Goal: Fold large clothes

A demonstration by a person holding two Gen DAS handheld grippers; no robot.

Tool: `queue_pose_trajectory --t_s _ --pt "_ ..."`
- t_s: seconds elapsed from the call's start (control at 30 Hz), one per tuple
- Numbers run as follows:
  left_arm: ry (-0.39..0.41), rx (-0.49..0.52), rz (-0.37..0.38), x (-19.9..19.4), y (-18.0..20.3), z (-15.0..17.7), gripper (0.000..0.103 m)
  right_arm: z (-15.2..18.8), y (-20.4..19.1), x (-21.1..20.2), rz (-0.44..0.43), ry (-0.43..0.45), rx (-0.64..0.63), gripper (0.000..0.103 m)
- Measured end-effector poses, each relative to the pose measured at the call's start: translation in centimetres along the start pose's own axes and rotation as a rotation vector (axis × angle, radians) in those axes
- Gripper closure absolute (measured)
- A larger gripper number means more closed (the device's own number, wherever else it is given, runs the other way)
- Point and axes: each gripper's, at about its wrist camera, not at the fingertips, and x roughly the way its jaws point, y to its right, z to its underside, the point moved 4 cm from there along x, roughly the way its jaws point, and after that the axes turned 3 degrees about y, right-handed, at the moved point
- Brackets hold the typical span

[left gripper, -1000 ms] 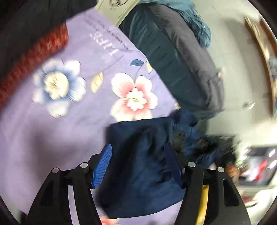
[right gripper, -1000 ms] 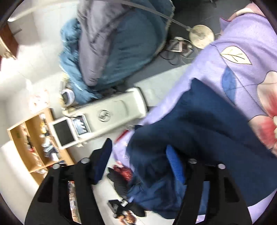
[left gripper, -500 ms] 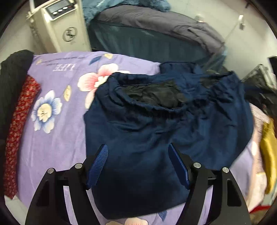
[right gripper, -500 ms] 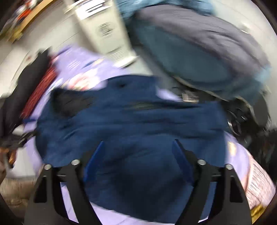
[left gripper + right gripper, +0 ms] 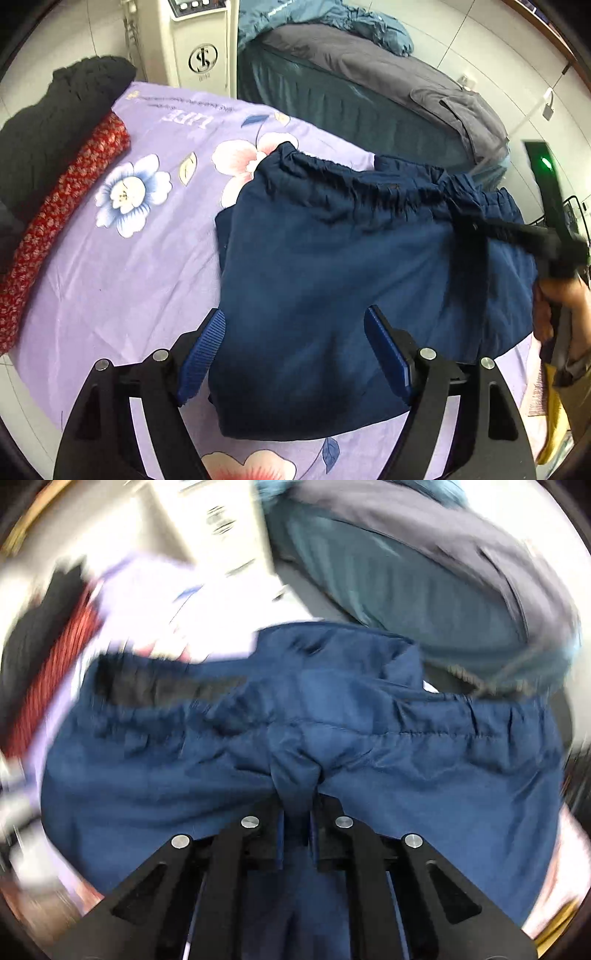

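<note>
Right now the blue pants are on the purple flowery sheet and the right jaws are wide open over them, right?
Not quite. The blue pants do lie on the purple flowery sheet, but the right gripper has just been closing: the right wrist view shows its jaws pinching a bunch of the fabric.

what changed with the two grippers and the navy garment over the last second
The right gripper, open over the navy garment half a second ago, has just closed and now pinches a bunch of fabric below the elastic waistband. The left gripper has opened wider and hangs over the cloth, holding nothing. The garment stays on the purple floral sheet.
</note>
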Motion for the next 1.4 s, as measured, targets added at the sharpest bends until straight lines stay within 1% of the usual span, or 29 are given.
queue_pose_trajectory --t_s 0.03,0.07,0.1,0.13,0.2,0.3,0.37,0.4,0.43,0.5,0.53,0.57,0.6,0.63,0.67,0.7,0.8,0.87,0.9,0.93,1.0,1.03,1.1,1.13,1.2,1.27,1.3,1.37,1.4 --pt "0.005 0.009 0.0 0.0 0.4 0.1 0.026 -0.3 0.3 1.2 -0.01 -0.012 0.032 0.093" --pt "0.01 0.027 -0.011 0.1 1.0 0.1 0.023 -0.3 0.3 2.3 -0.004 -0.027 0.03 0.092" --pt "0.012 0.043 -0.02 0.4 1.6 0.1 0.018 -0.1 0.2 3.3 0.01 -0.046 0.016 0.089" --pt "0.017 0.066 -0.028 0.8 2.4 0.2 0.017 0.3 0.0 4.6 0.035 -0.073 -0.013 0.082" --pt "0.021 0.094 -0.05 1.6 3.2 0.2 0.016 0.6 -0.1 4.8 0.048 -0.052 -0.034 0.076" --pt "0.025 0.147 -0.128 3.4 3.6 -0.2 0.015 0.8 -0.4 2.8 0.055 -0.016 -0.027 0.071" --pt "0.041 0.167 -0.169 4.5 3.8 -1.3 0.015 0.7 -0.1 0.3 0.084 0.062 -0.043 0.055" --pt "0.046 0.172 -0.176 4.9 4.0 -1.8 0.014 0.8 0.2 -1.1 0.105 0.107 -0.048 0.029" --pt "0.048 0.187 -0.188 5.6 4.2 -2.4 0.014 1.2 0.6 -3.0 0.118 0.166 -0.053 0.022" --pt "0.003 0.26 -0.257 8.7 4.8 -4.0 0.013 2.1 1.6 -4.9 0.145 0.194 -0.057 0.022" --pt "-0.034 0.271 -0.291 10.5 4.6 -4.8 0.013 3.0 2.4 -5.7 0.172 0.191 -0.059 0.022" --pt "-0.067 0.258 -0.304 11.8 4.2 -5.3 0.012 3.9 3.1 -6.1 0.191 0.188 -0.058 0.022" --pt "-0.106 0.207 -0.293 13.2 3.4 -6.1 0.011 4.9 3.8 -6.5 0.214 0.184 -0.054 0.022" --pt "-0.126 0.161 -0.279 13.9 2.9 -6.7 0.007 5.6 4.0 -6.4 0.23 0.179 -0.051 0.022" --pt "-0.147 0.101 -0.268 14.7 2.0 -7.4 0.006 6.9 5.1 -6.7 0.257 0.163 -0.048 0.022" --pt "-0.156 0.076 -0.267 15.2 1.5 -7.9 0.005 7.6 5.9 -6.7 0.269 0.153 -0.043 0.022" --pt "-0.184 0.088 -0.255 16.1 1.0 -8.6 0.004 10.3 8.9 -6.3 0.321 0.102 -0.009 0.022" --pt "-0.198 0.09 -0.233 16.4 0.7 -8.6 0.004 12.1 11.3 -5.1 0.357 0.021 0.026 0.022" --pt "-0.203 0.093 -0.225 16.4 0.6 -8.6 0.004 12.6 12.2 -4.4 0.354 -0.007 0.048 0.022" --pt "-0.206 0.099 -0.22 16.4 0.6 -8.6 0.004 13.2 13.1 -3.6 0.33 -0.025 0.079 0.016" --pt "-0.209 0.121 -0.22 15.9 0.7 -8.6 0.005 13.7 14.2 -2.2 0.31 -0.051 0.115 0.013" --pt "-0.202 0.138 -0.228 15.4 1.0 -8.6 0.005 13.6 14.2 -1.5 0.322 -0.064 0.107 0.012" --pt "-0.143 0.192 -0.261 13.4 1.4 -8.6 0.005 13.2 13.9 -0.7 0.376 -0.083 0.078 0.007" --pt "-0.081 0.227 -0.278 11.7 1.7 -8.5 0.006 13.1 13.8 -0.4 0.39 -0.091 0.07 0.006" --pt "-0.003 0.245 -0.28 9.2 2.1 -8.1 0.006 12.9 13.8 0.3 0.397 -0.113 0.076 0.006" --pt "0.058 0.229 -0.28 6.6 2.3 -7.3 0.006 12.7 14.0 0.4 0.385 -0.12 0.096 0.006" --pt "0.071 0.217 -0.276 5.9 2.0 -6.8 0.006 12.6 14.2 0.4 0.384 -0.119 0.093 0.006" --pt "0.084 0.176 -0.255 3.8 1.4 -4.9 0.006 12.6 14.0 0.1 0.39 -0.115 0.087 0.006" --pt "0.082 0.164 -0.25 3.6 1.0 -4.4 0.006 12.6 13.9 -0.4 0.396 -0.11 0.092 0.006"
